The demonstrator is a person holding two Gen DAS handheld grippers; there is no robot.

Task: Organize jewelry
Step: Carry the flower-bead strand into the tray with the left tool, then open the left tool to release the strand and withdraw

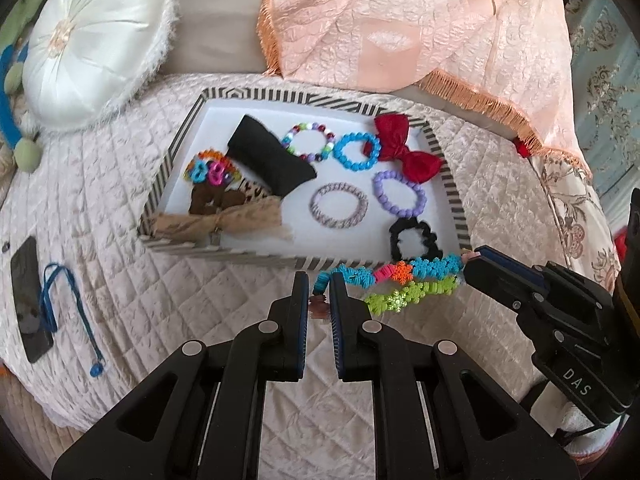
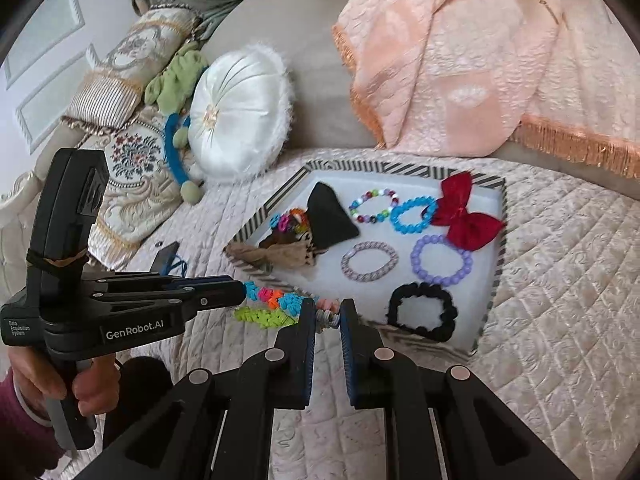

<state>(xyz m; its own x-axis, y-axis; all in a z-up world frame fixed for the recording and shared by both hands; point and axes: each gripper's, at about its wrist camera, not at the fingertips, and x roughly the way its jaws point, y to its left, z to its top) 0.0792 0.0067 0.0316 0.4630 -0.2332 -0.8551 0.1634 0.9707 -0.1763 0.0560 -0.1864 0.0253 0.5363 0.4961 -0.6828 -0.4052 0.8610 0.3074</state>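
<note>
A strand of snowflake-shaped beads (image 1: 400, 276) in blue, pink, orange and green hangs stretched between both grippers, just in front of the striped tray's (image 1: 173, 152) near rim. My left gripper (image 1: 319, 298) is shut on one end of it. The right gripper (image 1: 466, 265) is shut on the other end. In the right wrist view the bead strand (image 2: 272, 306) runs from the left gripper (image 2: 242, 295) to my right gripper (image 2: 328, 317). The tray (image 2: 400, 168) holds a black scrunchie (image 2: 422, 312), a purple bracelet (image 2: 440, 260), a blue bracelet (image 2: 412, 216) and a red bow (image 2: 464, 216).
A black pouch (image 1: 272, 156), a multicolour bead bracelet (image 1: 308, 142), a lilac bracelet (image 1: 339, 205) and a heap of hair ties (image 1: 210, 172) fill the tray's left and middle. A phone with a blue cord (image 1: 30, 300) lies left on the quilt. A white round cushion (image 1: 92, 40) and peach blanket (image 1: 400, 20) lie behind.
</note>
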